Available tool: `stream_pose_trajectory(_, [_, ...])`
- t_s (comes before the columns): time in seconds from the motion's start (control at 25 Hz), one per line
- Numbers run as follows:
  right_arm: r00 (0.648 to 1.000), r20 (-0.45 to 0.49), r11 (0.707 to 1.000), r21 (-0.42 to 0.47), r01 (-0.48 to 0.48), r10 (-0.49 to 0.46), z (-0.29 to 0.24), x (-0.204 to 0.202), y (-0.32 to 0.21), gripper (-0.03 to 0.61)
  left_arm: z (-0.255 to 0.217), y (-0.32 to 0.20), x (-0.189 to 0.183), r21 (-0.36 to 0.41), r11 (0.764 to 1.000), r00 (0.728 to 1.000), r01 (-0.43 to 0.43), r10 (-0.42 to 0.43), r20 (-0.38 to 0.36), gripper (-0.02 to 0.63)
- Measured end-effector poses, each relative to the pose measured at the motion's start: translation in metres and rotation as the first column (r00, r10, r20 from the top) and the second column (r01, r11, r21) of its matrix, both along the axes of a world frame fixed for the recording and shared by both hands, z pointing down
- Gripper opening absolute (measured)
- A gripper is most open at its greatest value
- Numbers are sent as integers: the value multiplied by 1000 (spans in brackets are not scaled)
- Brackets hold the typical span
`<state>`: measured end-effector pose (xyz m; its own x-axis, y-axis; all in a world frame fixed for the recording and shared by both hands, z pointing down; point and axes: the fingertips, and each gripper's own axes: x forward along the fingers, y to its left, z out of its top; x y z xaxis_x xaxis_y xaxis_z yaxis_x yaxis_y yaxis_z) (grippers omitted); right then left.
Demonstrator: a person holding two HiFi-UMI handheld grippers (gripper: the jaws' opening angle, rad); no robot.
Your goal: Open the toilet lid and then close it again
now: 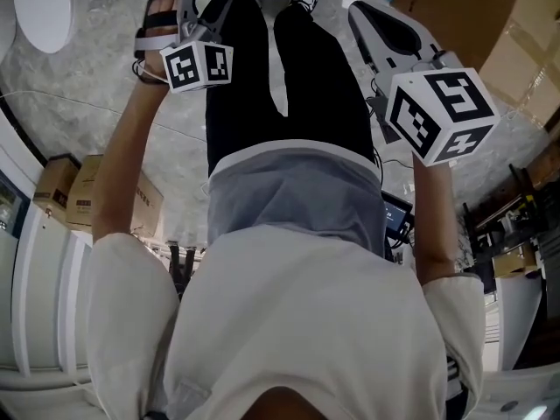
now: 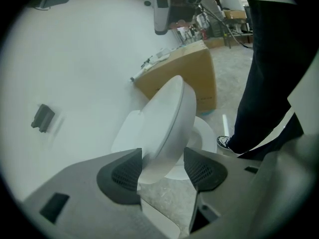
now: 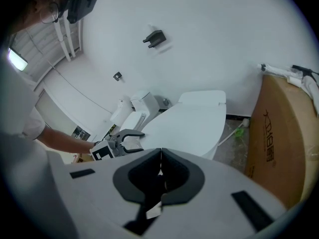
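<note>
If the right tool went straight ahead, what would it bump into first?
Most likely the white toilet lid. It lies just ahead of the shut right tool, though depth is hard to judge here.

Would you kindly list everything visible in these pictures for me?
toilet lid: one, white, partly raised, held by its front edge
toilet bowl: one, white, under the lid
cistern: one, white, against the wall
cardboard boxes: several, brown, one beside the toilet
wall fitting: one, dark, on the white wall
left gripper: one, grey, shut on the lid's front edge
right gripper: one, grey, shut and empty
person: one, white shirt, black trousers, standing by the toilet
</note>
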<state>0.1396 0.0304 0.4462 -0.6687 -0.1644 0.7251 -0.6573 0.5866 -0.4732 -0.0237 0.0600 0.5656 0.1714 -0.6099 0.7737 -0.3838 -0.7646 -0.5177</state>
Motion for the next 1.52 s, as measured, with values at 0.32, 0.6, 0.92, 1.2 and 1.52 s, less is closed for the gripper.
stream_pose_trajectory(0.32, [1000, -16, 999, -32, 9, -9, 20, 4, 5, 11, 27, 13, 7, -42, 999, 1000, -14, 14, 4, 239])
stream_pose_trajectory(0.6, [1000, -25, 998, -57, 15, -16, 39, 11, 6, 11, 50, 20, 20, -76, 996, 999, -39, 40, 11, 241])
stream_pose_trajectory(0.92, [999, -34, 996, -81, 24, -27, 60, 6, 4, 11, 78, 27, 22, -124, 989, 996, -82, 84, 12, 241])
stream_pose_trajectory(1.2, [999, -34, 993, -114, 4, -8, 82, 10, 6, 11, 104, 34, 31, -196, 978, 998, -66, 68, 3, 239])
stream_pose_trajectory(1.52, [999, -32, 990, -137, 31, -35, 107, 4, 9, 11, 137, 36, 30, -236, 970, 998, -66, 70, 10, 234])
